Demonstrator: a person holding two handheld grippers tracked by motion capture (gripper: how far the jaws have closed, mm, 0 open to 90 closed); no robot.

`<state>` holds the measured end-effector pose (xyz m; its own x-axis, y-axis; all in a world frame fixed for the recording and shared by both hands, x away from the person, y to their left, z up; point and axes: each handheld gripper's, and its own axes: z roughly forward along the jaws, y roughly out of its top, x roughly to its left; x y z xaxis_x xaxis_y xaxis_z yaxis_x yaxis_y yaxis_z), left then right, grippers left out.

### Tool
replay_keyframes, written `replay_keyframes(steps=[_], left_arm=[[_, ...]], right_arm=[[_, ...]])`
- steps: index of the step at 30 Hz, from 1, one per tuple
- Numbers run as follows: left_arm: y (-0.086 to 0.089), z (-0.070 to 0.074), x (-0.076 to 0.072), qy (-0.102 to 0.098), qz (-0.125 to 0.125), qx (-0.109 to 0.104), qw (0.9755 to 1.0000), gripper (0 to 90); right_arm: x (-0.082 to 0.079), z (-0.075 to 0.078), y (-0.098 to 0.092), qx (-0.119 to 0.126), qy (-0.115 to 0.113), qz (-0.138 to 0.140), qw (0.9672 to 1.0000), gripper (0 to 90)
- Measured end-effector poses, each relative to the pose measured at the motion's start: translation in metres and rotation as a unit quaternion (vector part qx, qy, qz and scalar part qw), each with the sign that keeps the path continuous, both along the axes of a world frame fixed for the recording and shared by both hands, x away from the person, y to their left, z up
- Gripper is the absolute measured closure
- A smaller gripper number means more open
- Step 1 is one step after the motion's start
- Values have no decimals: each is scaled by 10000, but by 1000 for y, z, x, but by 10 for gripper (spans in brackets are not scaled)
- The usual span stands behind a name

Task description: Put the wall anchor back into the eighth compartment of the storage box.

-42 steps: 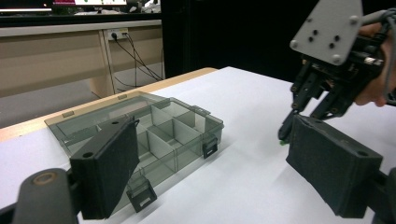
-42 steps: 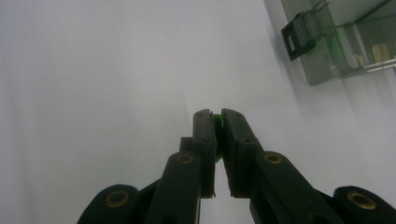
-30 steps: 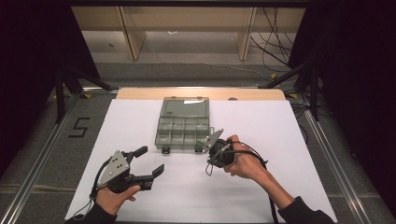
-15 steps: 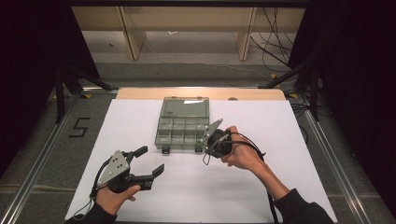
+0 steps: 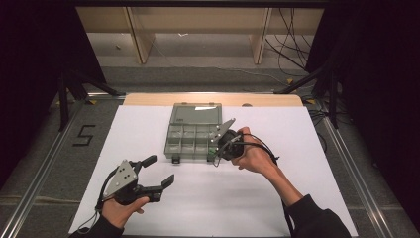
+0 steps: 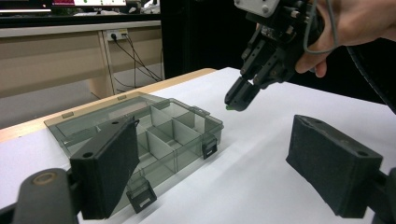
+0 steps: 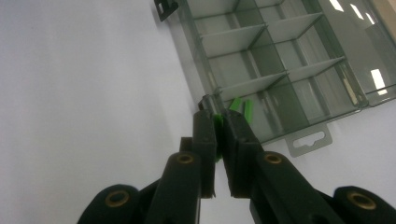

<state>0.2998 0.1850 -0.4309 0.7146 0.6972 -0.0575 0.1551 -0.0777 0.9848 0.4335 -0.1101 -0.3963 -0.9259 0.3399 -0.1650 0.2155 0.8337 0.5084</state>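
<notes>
1. Your right gripper (image 5: 215, 157) hangs over the front right corner of the clear grey plastic compartment box (image 5: 193, 134), tilted down and toward the box; in the left gripper view it (image 6: 238, 100) sits above the white sheet just off the box's (image 6: 140, 135) near corner.
2. Its jaws are closed on a small bright green plastic piece (image 7: 217, 122), pinched at the very tips. The same green shows under the tips in the left gripper view (image 6: 229, 108).
3. In the right gripper view, two more small green pieces (image 7: 242, 108) lie inside the end compartment of the box (image 7: 280, 60), just past your jaw tips.
4. The box lies open, its lid flat behind the tray, near the middle of the white-covered counter (image 5: 307, 148). Its two black latches (image 6: 209, 147) face you.
5. Your left gripper (image 5: 157, 171) is held low over the front left of the counter, well apart from the box, with its jaws wide open and nothing between them.
6. The other compartments that you can see into look empty.
</notes>
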Motion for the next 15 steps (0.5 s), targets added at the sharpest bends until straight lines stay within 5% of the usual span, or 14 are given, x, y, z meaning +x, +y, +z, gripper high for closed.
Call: replay_keyframes(steps=[15], left_arm=[[0,0,0,8,8,23,10000,158]], right_arm=[[15,-1,1,69,-61,-130,9999,845]])
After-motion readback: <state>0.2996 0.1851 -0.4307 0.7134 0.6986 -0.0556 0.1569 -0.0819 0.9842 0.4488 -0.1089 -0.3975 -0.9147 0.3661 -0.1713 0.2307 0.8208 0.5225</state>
